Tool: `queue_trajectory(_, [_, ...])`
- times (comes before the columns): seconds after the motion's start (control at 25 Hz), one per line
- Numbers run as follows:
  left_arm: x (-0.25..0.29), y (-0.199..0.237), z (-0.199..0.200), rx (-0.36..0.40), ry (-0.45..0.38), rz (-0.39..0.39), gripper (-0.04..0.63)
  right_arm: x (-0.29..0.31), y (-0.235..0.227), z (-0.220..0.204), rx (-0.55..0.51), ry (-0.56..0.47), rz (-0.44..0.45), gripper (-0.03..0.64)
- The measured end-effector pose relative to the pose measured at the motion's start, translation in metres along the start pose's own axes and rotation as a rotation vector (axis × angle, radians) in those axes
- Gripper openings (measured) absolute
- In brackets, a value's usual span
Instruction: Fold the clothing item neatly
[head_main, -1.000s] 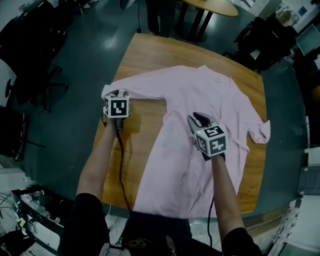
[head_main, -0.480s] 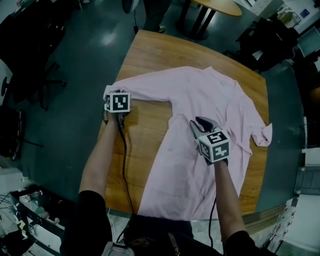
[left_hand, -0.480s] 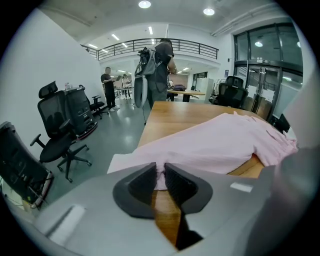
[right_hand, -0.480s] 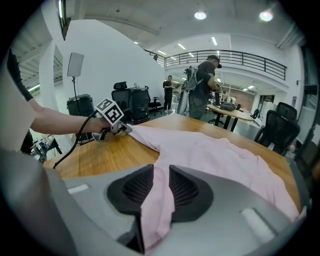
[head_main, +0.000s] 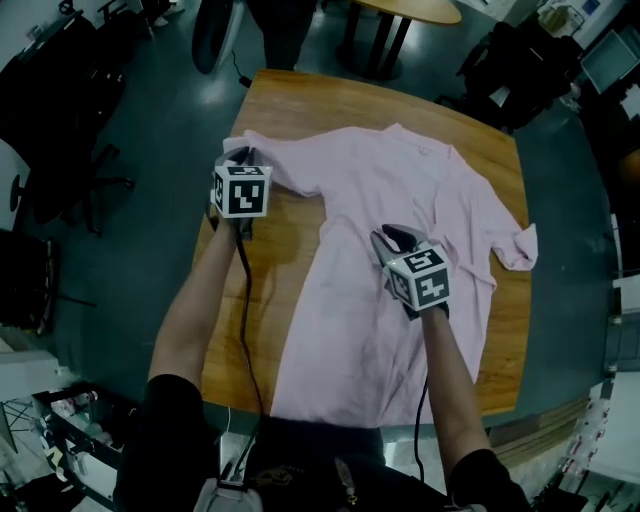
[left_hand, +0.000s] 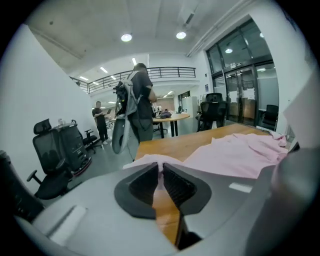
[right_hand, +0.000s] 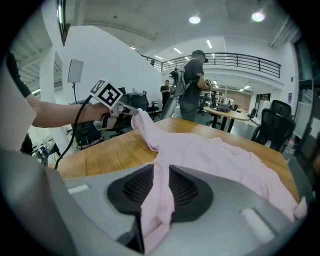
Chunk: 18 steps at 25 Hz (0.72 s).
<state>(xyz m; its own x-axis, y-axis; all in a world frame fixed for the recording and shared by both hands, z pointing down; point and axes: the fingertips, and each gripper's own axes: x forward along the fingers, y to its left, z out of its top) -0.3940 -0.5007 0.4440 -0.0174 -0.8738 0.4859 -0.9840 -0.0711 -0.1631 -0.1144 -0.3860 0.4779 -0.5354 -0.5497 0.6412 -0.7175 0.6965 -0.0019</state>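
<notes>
Two claws grip a pink shirt spread across the wooden table. On the left, the left claw has the end of one sleeve between its jaws. They have just been closing and now pinch the cuff edge, which is held up off the wood near the table's left side. Bare wood shows between that sleeve and the shirt's body. Further right, the right claw is clamped on a raised fold at the shirt's side below the armpit, with cloth running down between its pads. The other sleeve lies bunched at the table's right edge.
</notes>
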Motion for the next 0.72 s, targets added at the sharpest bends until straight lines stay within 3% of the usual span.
queue_trajectory(0.36, [-0.034, -0.152, 0.089, 0.105, -0.13, -0.229, 0.041, -0.067, -0.039, -0.022, 0.071, -0.059, -0.073, 0.087])
queue_trajectory(0.72, [-0.037, -0.308, 0.094, 0.23, -0.172, -0.462, 0.041, -0.116, -0.076, -0.082, 0.192, -0.06, -0.169, 0.087])
